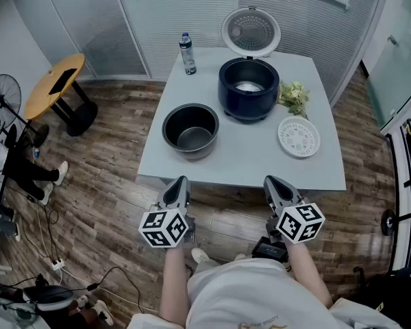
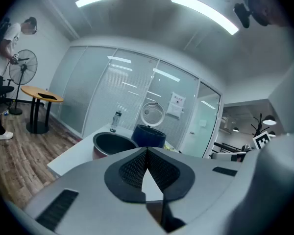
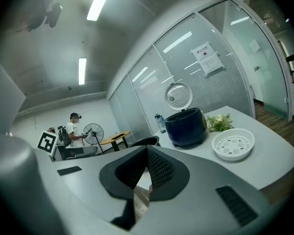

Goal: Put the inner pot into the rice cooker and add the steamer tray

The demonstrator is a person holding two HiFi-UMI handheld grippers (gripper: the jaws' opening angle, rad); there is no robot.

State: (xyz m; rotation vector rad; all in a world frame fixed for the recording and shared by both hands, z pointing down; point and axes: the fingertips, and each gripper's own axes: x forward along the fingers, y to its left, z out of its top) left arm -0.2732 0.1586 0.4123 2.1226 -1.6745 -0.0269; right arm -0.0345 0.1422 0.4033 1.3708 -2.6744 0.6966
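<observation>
A dark inner pot (image 1: 190, 131) stands on the white table (image 1: 240, 163), left of middle. The navy rice cooker (image 1: 248, 88) sits behind it with its lid (image 1: 251, 31) up. A white perforated steamer tray (image 1: 299, 137) lies at the right. My left gripper (image 1: 179, 184) and right gripper (image 1: 272, 182) hover side by side just short of the table's near edge, both shut and empty. The left gripper view has the pot (image 2: 112, 144) and cooker (image 2: 149, 135) beyond its shut jaws. In the right gripper view the cooker (image 3: 186, 127) and tray (image 3: 233, 144) stand to the right.
A water bottle (image 1: 187, 53) stands at the table's back left and a bunch of greens (image 1: 294, 96) lies right of the cooker. On the wood floor to the left are a round yellow side table (image 1: 55, 85), a fan (image 1: 0, 96) and cables. A person (image 3: 74, 129) stands by the fan.
</observation>
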